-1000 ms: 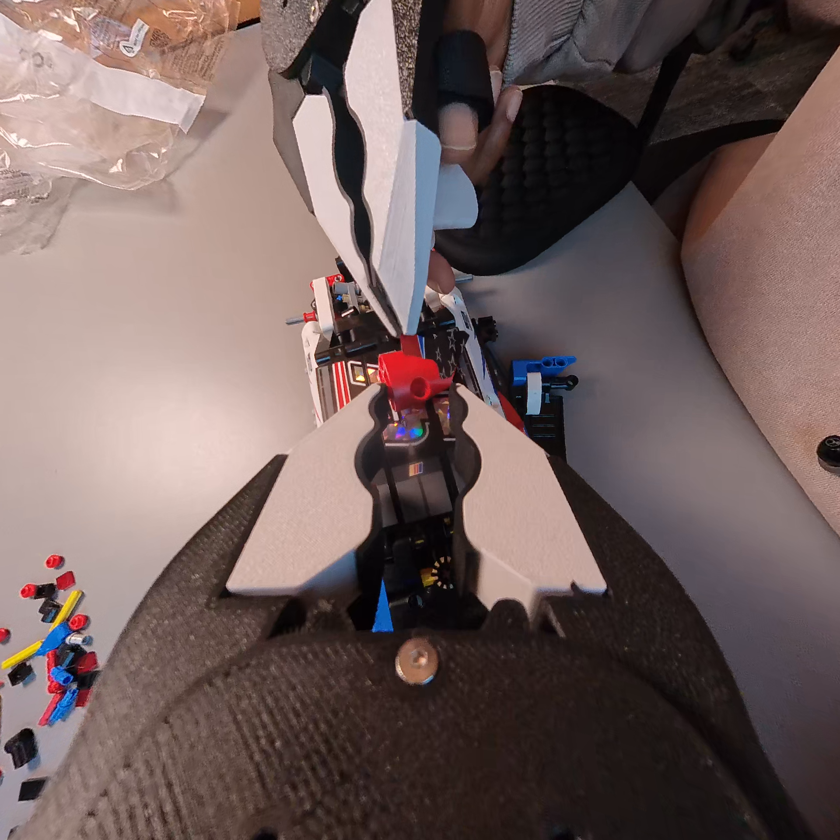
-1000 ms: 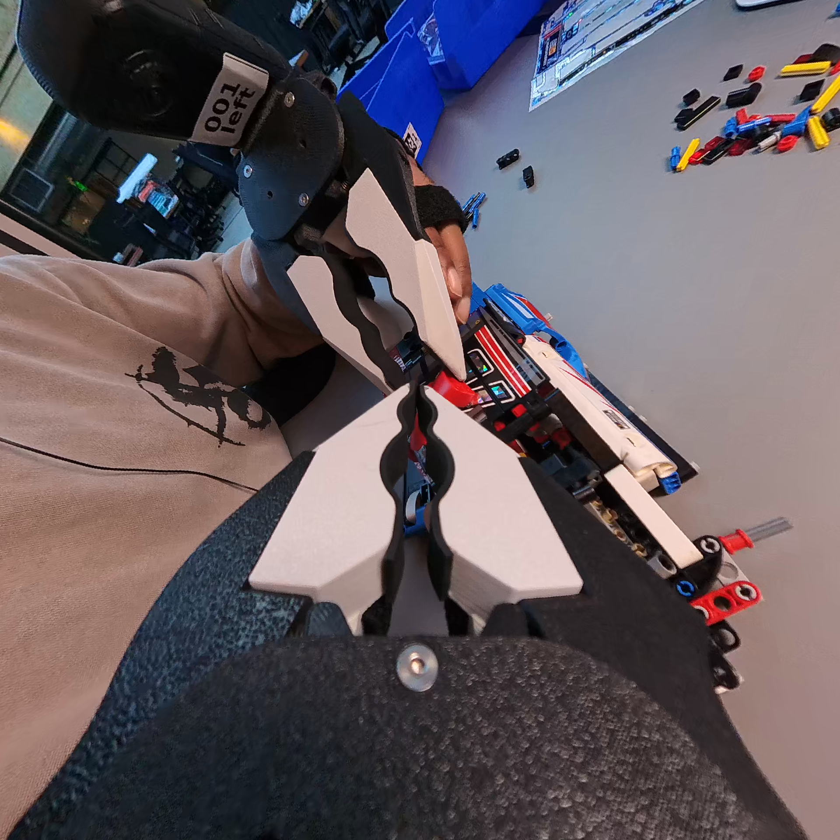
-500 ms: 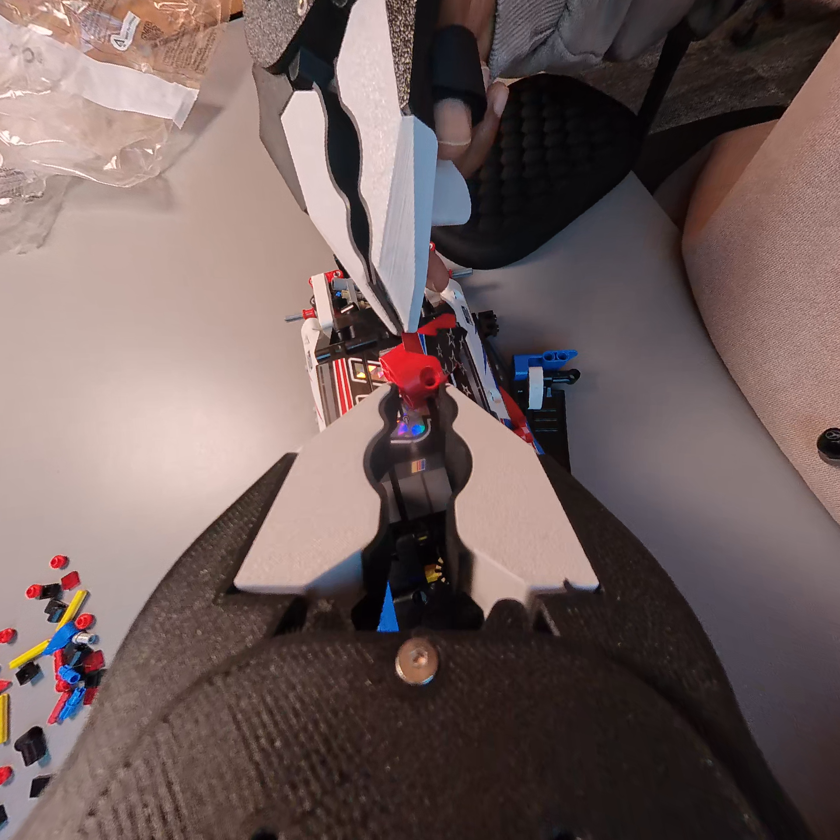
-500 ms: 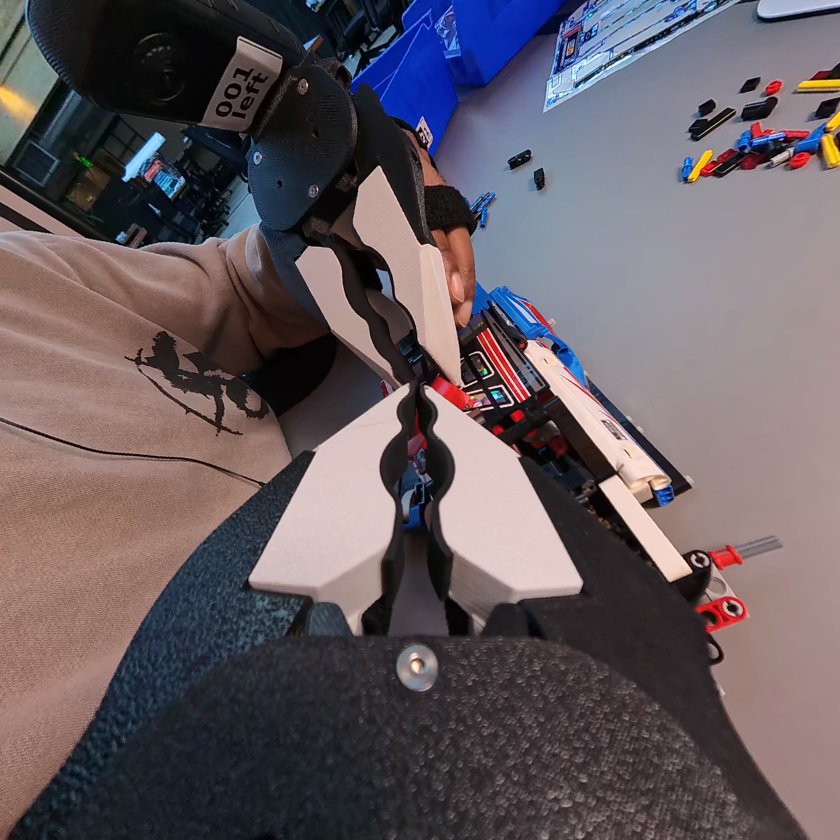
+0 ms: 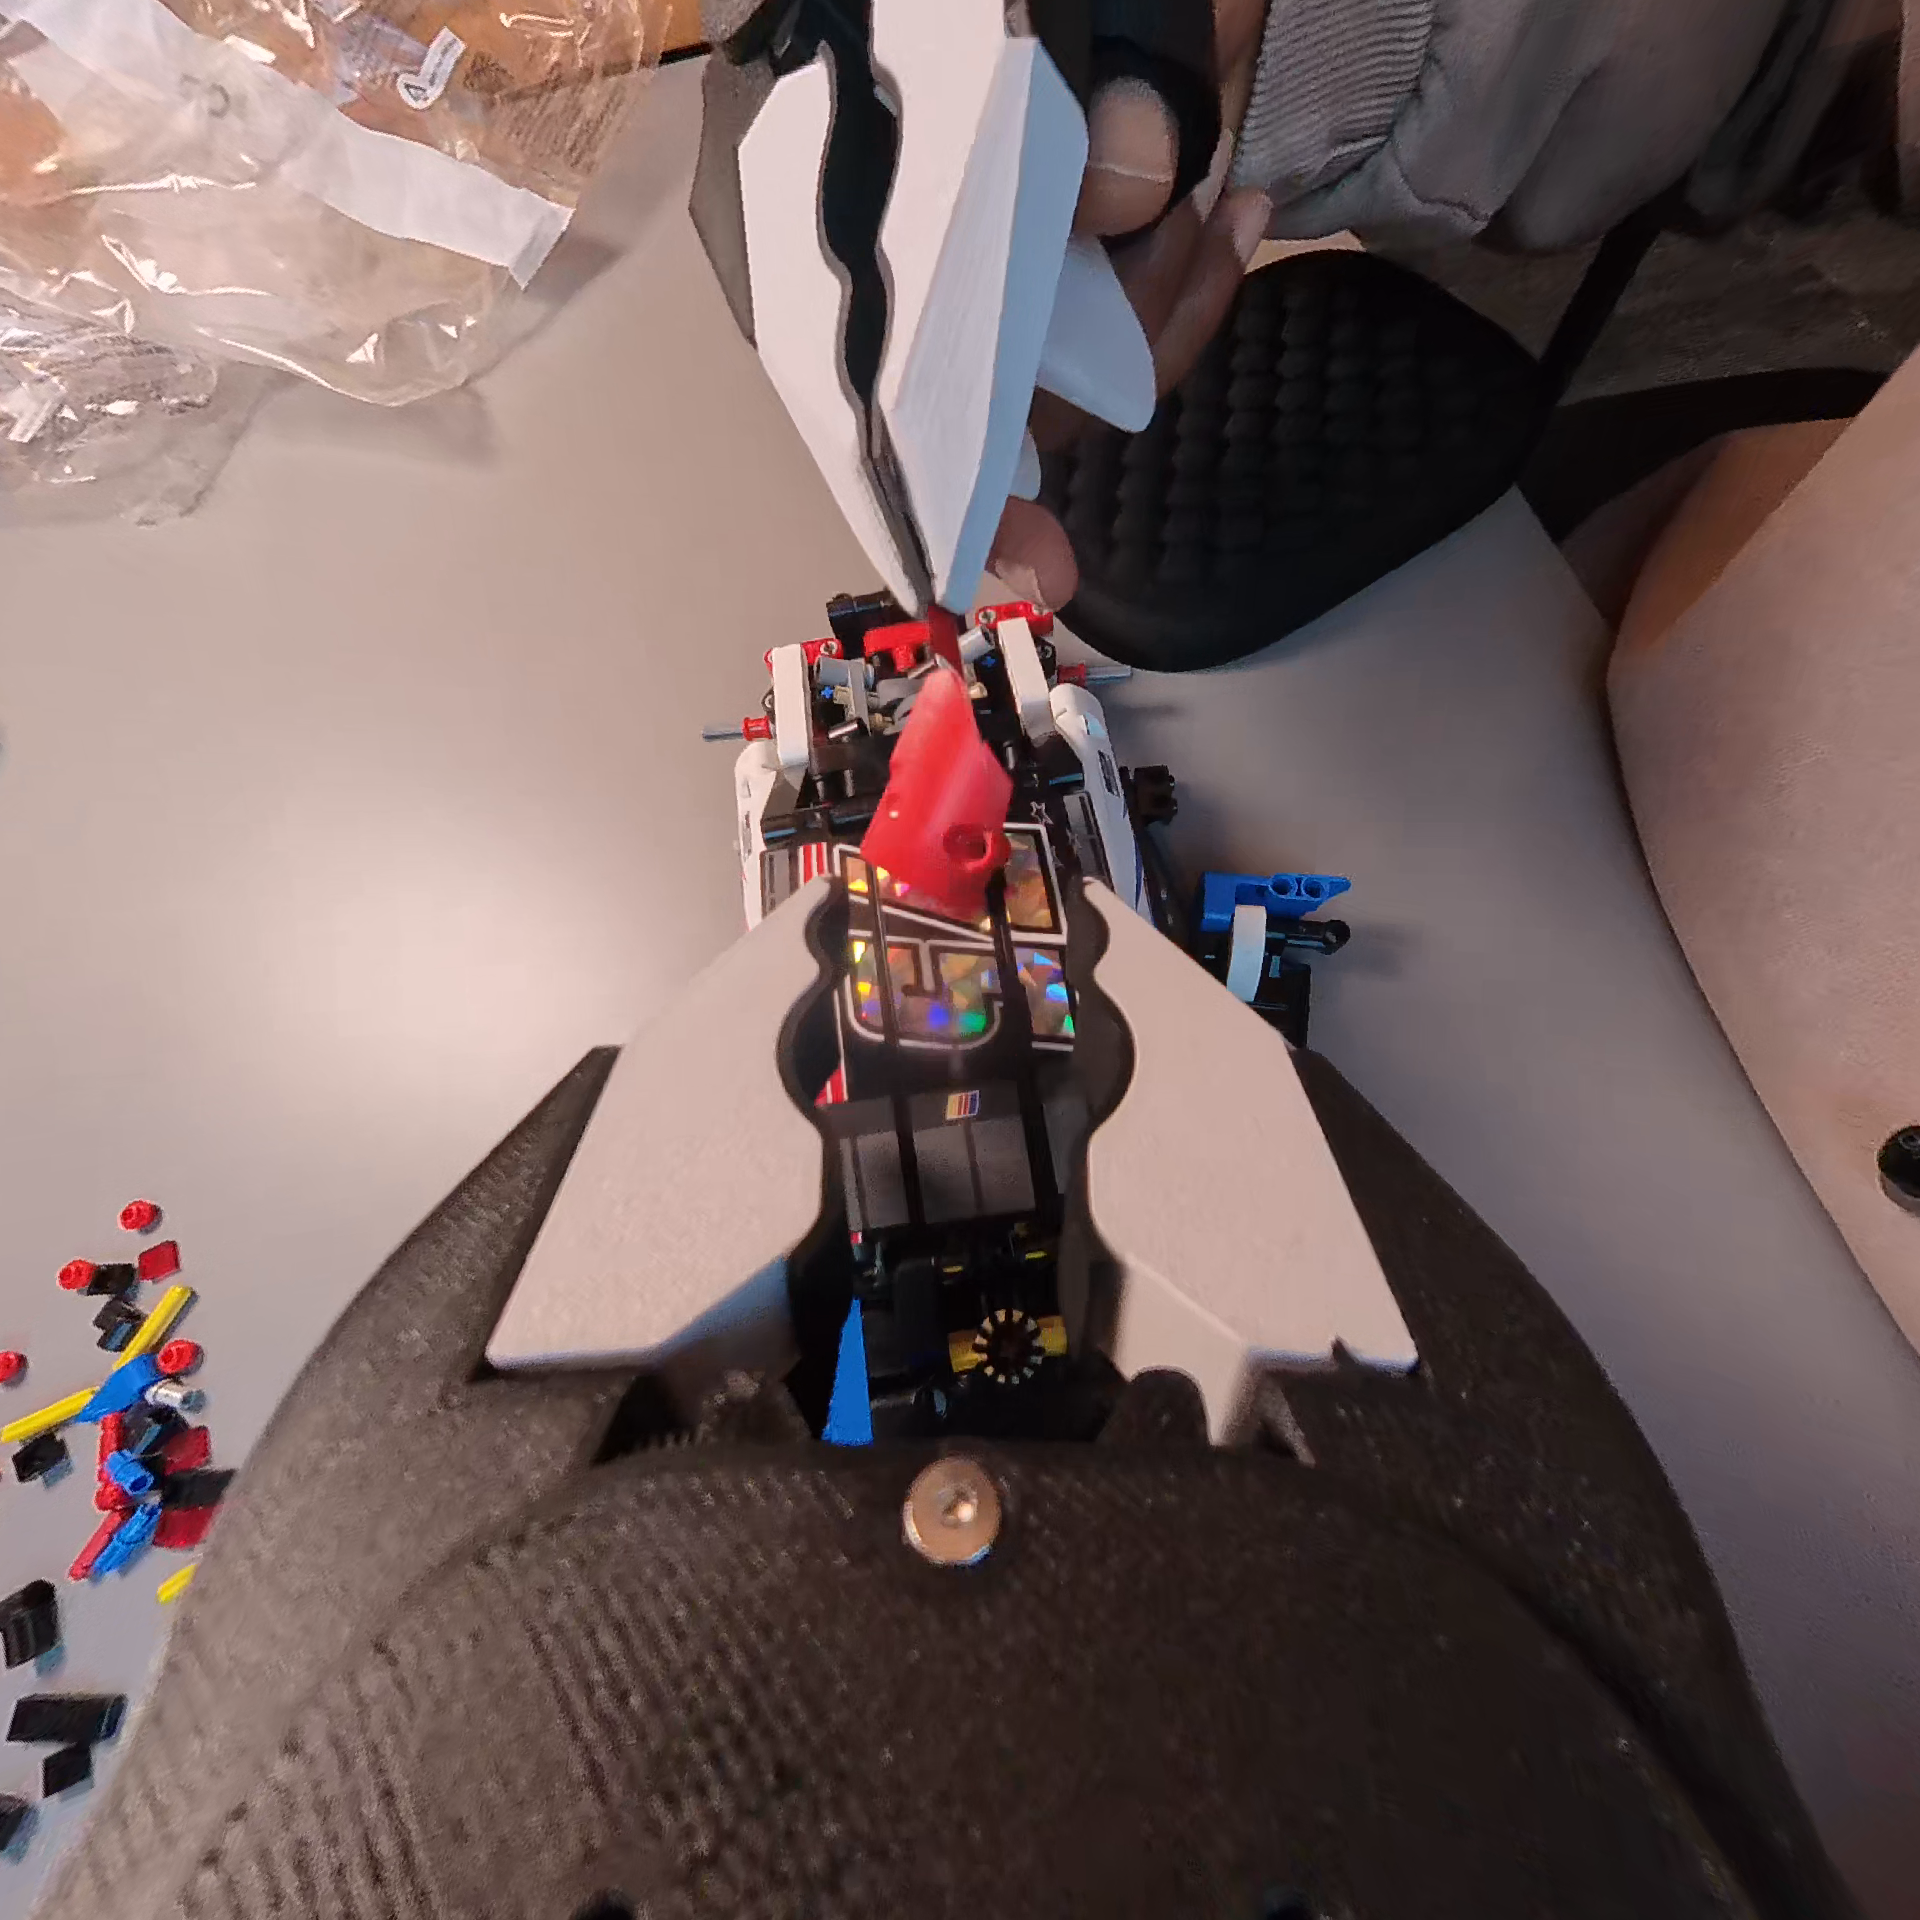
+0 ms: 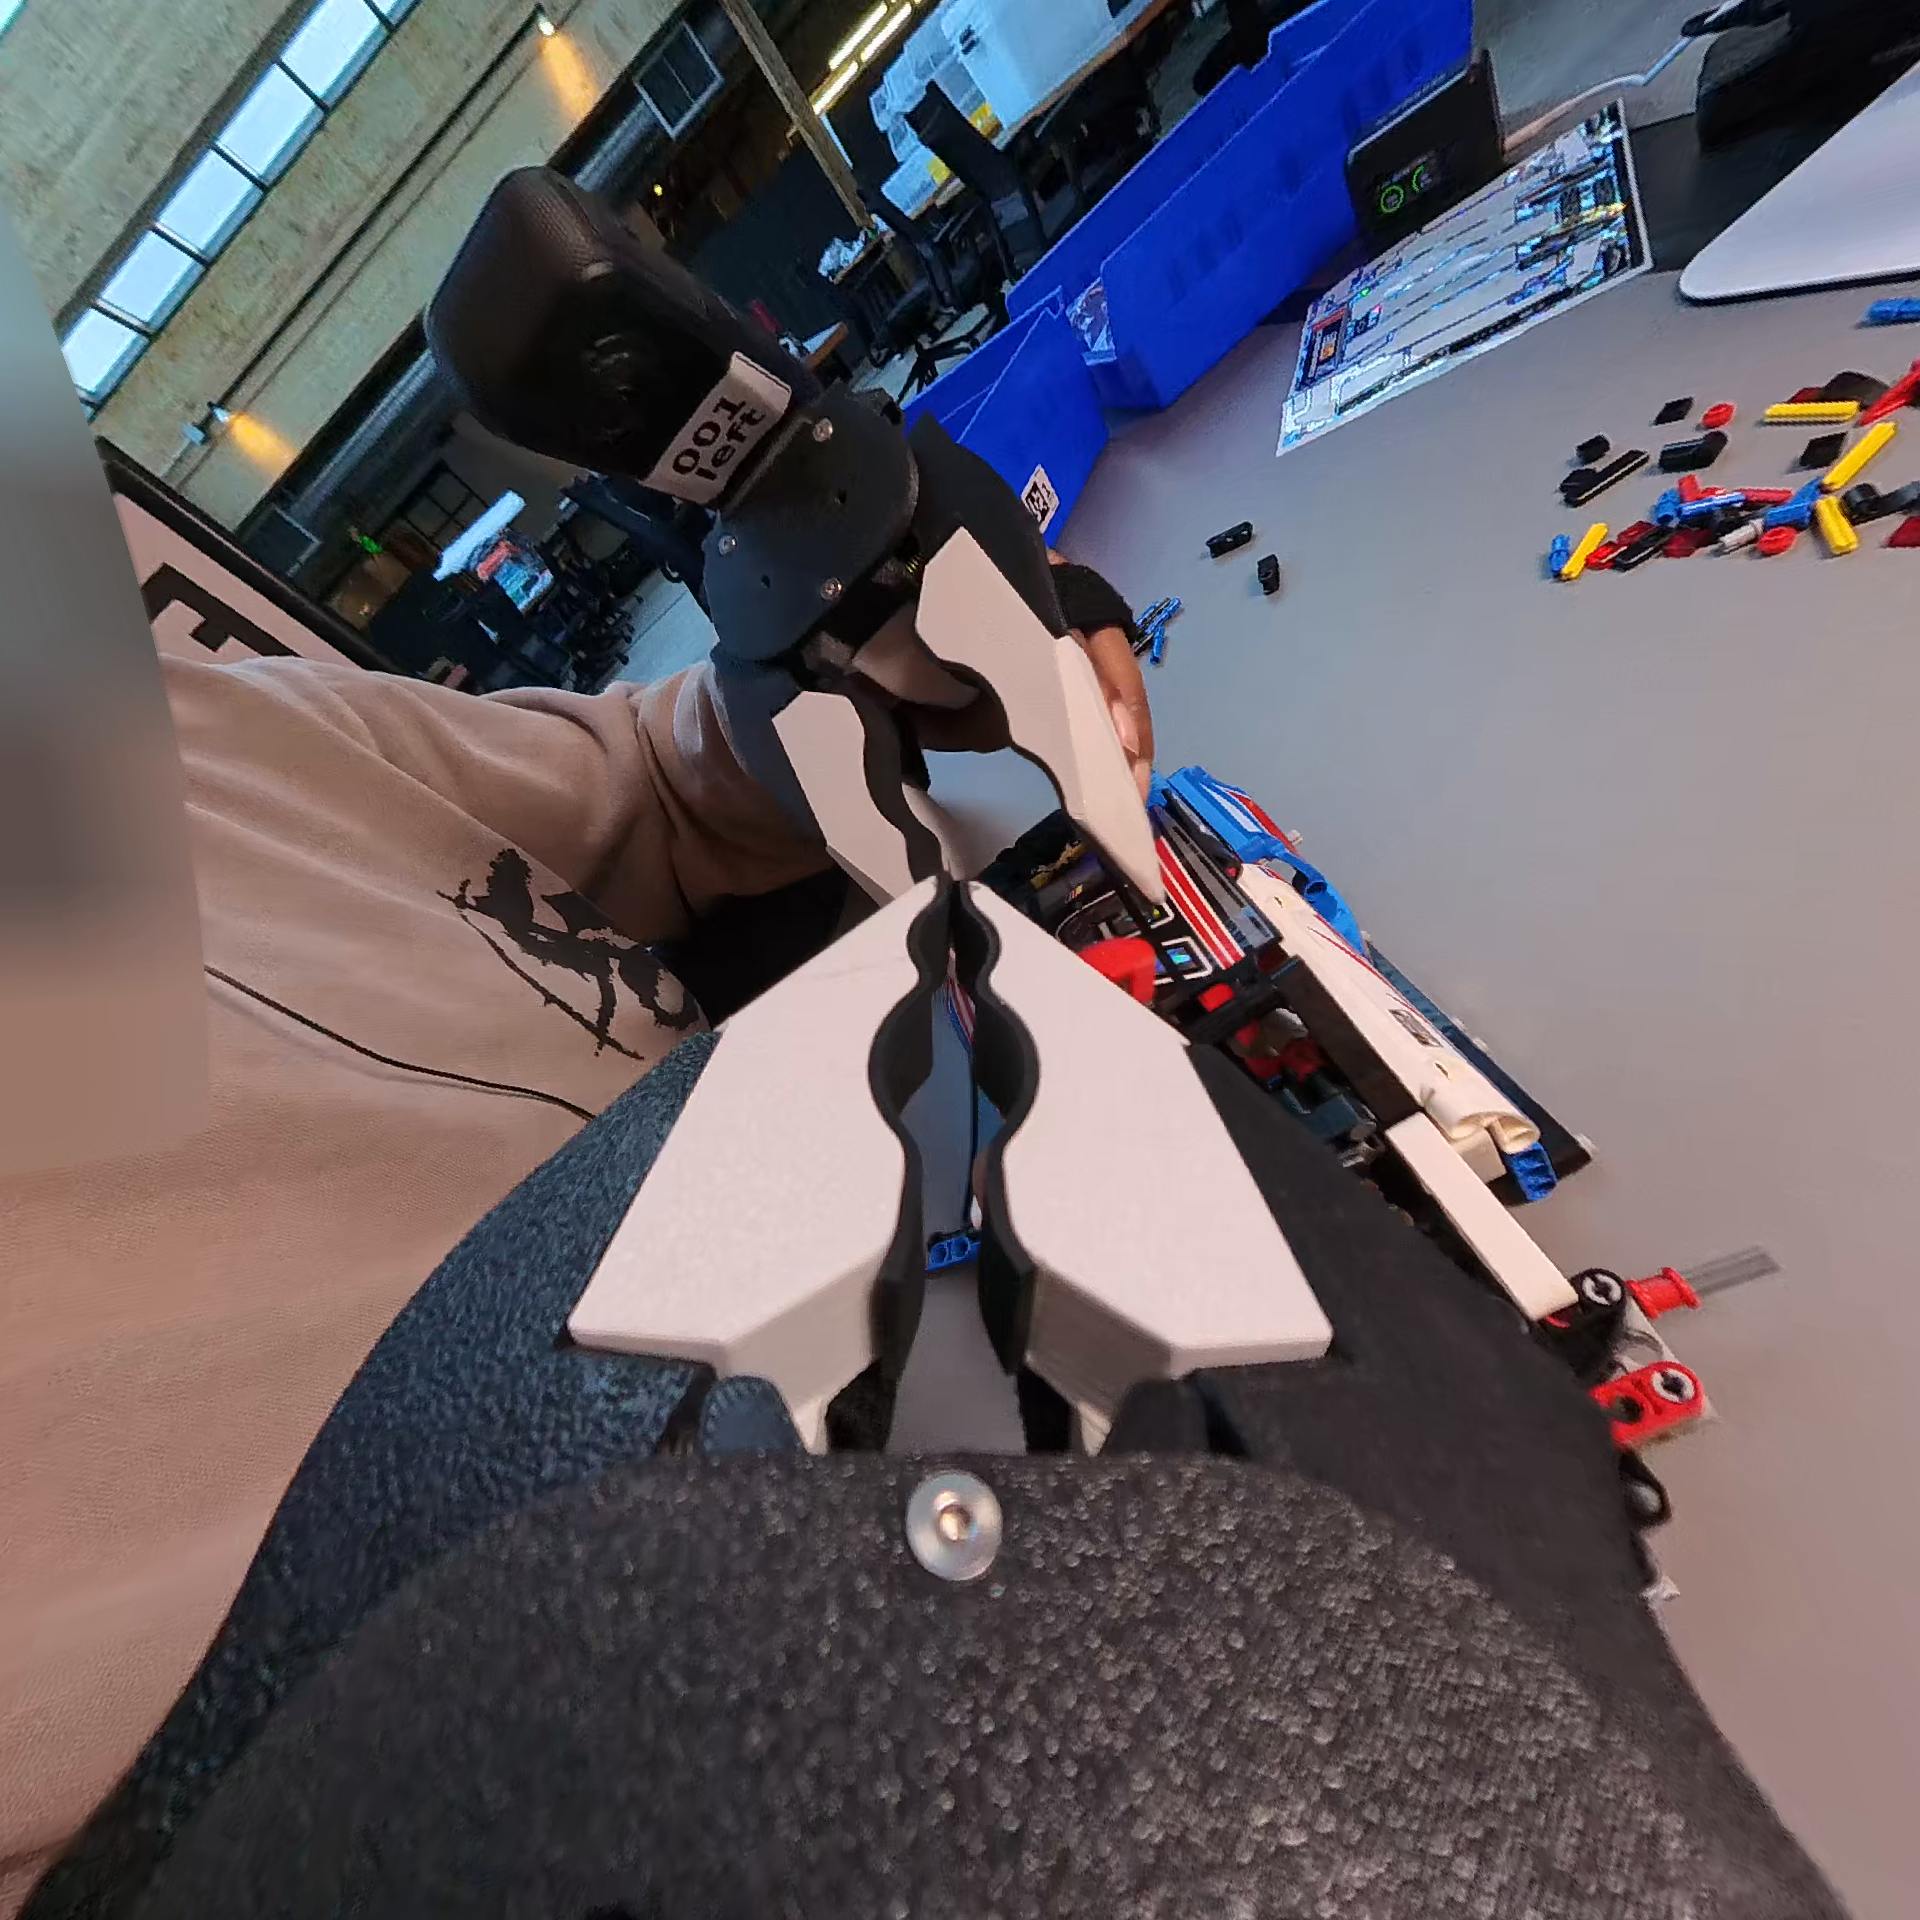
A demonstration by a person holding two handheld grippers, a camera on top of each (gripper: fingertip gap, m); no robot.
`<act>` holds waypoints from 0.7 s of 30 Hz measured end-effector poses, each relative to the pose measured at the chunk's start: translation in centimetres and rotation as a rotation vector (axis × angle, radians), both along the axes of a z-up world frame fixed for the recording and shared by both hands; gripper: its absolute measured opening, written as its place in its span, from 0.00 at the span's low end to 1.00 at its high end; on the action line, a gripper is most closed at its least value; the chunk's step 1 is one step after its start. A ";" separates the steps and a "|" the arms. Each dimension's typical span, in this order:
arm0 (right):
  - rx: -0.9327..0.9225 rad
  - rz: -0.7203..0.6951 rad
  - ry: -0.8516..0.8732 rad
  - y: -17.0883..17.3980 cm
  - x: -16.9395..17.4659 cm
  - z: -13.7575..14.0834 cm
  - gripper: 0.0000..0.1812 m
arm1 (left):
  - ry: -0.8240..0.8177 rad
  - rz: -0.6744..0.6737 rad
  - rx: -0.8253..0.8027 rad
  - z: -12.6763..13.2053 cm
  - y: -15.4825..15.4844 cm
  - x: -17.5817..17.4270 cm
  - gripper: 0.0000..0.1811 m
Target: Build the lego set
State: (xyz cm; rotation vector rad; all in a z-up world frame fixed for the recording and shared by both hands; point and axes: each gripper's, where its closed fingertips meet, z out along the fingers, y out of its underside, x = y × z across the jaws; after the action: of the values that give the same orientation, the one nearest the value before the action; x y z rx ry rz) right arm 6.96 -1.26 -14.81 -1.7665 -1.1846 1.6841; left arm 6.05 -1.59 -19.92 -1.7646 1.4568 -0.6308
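The lego car lies on the grey table, seen lengthwise between my left fingers. It also shows in the right wrist view. A red piece rests tilted on its shiny windscreen sticker and shows in the right wrist view too. My left gripper is open, its fingers on either side of the car just short of the red piece. It reaches in from above in the right wrist view. My right gripper is shut, with nothing seen in it. Its tips point down over the car's far end.
Loose small pieces lie at the left, also in the right wrist view. Plastic bags are far left. A small blue and black sub-build sits right of the car. A black chair, instruction sheet and blue bins lie beyond.
My left gripper was shut on the red piece; it has opened and let it go onto the car. The right gripper, still shut, has drawn back from the piece.
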 end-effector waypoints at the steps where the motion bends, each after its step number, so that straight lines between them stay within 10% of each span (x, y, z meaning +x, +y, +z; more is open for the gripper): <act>1: -0.009 -0.001 0.013 -0.1 0.1 0.2 0.00 | 0.003 0.014 -0.004 0.0 0.2 0.2 0.23; 9: -0.022 0.010 0.041 -0.8 0.4 -0.2 0.00 | -0.025 -0.038 -0.054 0.2 -0.7 3.0 0.30; 21: 0.018 0.033 0.066 -1.2 -0.1 0.2 0.00 | 0.031 -0.004 0.102 0.1 1.0 1.5 0.06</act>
State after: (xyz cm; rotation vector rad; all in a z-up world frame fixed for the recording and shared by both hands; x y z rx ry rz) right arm 6.90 -2.49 -14.63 -1.6766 -1.2021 1.7312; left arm 7.53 -0.58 -19.86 -1.6997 1.4872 -0.5245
